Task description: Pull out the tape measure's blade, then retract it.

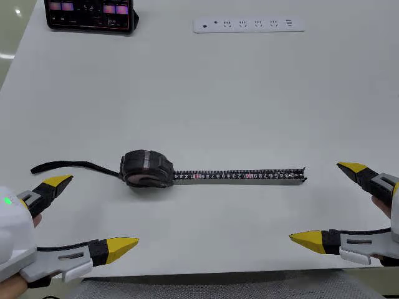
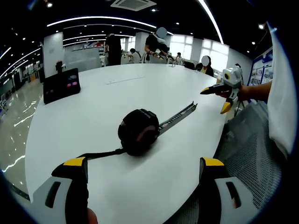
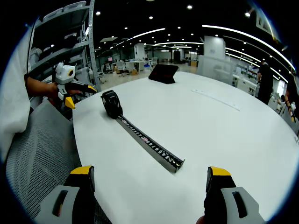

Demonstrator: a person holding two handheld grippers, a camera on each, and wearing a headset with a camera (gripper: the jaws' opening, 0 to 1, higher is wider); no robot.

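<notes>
Head view is showing the tape measure (image 1: 146, 169) lying on the white table (image 1: 218, 93), with its blade (image 1: 240, 175) drawn out and resting flat on the surface.

The left gripper (image 1: 100, 210) is hovering near the black case on the strap side. Its jaws are standing wide apart and gripping nothing. In the left gripper view the case is sitting straight ahead of the opening, apart from both yellow tips. The black strap (image 1: 68, 166) is trailing from the case back toward that gripper's left jaw.

The right gripper (image 1: 317, 200) is hovering near the blade's hooked end (image 3: 177, 164), and its jaws are likewise spread wide and empty. In the right gripper view the hooked end is lying just ahead of the opening, touching neither tip. From there the blade is running away ahead and to the left, to the case, with the left gripper waiting beyond it.

Well ahead of both grippers, on the table's far side, a white power strip (image 1: 248, 25) is lying flat and a dark screen device (image 1: 90, 14) is standing lit.
</notes>
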